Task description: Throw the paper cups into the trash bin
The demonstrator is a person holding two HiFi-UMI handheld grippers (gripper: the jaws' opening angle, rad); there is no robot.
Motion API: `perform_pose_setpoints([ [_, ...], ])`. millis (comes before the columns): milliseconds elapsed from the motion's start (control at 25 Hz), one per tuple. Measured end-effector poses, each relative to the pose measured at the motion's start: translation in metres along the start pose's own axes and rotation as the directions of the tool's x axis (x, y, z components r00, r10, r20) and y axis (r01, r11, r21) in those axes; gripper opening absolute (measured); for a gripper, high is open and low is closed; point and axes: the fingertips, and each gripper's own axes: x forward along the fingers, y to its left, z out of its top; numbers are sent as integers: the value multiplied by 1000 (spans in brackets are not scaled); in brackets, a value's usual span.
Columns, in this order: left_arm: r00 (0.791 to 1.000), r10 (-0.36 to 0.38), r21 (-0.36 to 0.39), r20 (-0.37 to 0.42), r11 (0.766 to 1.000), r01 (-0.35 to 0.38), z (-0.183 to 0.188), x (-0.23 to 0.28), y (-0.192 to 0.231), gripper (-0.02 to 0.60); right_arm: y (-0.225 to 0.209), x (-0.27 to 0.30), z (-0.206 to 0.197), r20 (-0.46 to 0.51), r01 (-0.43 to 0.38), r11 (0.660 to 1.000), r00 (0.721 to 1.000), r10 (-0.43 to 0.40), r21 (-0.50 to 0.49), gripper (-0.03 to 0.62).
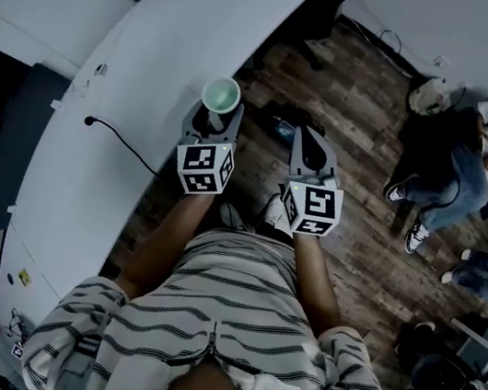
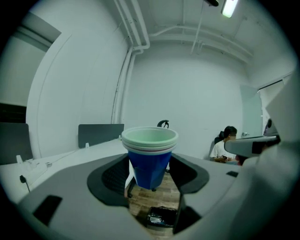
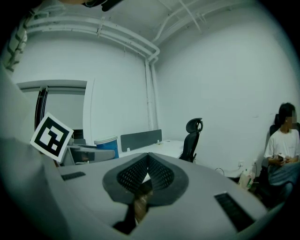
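overhead, the left gripper [image 1: 217,112] holds stacked paper cups [image 1: 221,95] upright by the white desk [image 1: 157,53] edge. its own view shows their blue walls clamped between wide-set jaws (a dark bin [image 2: 161,217] on the floor below). the right gripper [image 3: 147,161] has its jaws together, empty.

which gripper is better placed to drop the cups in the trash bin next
Left. The left gripper holds the stacked paper cups, and what looks like the trash bin shows on the floor below them in the left gripper view. The right gripper is shut and empty.
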Motion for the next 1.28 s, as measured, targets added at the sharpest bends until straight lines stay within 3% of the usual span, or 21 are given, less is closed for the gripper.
perform_pose_setpoints([
  [520,987,-158,32,3,987,158,6,-3,-61,284,-28,-30,7,27,117,993,993,-118,25,11],
  [800,968,-250,48,-15,967,251,2,2,-98,284,-47,-45,4,27,170,985,985,-171,34,11],
  [1280,935,-347,71,-79,933,352,-15,21,-155,284,-93,-59,-9,7,235,970,972,-236,65,11],
])
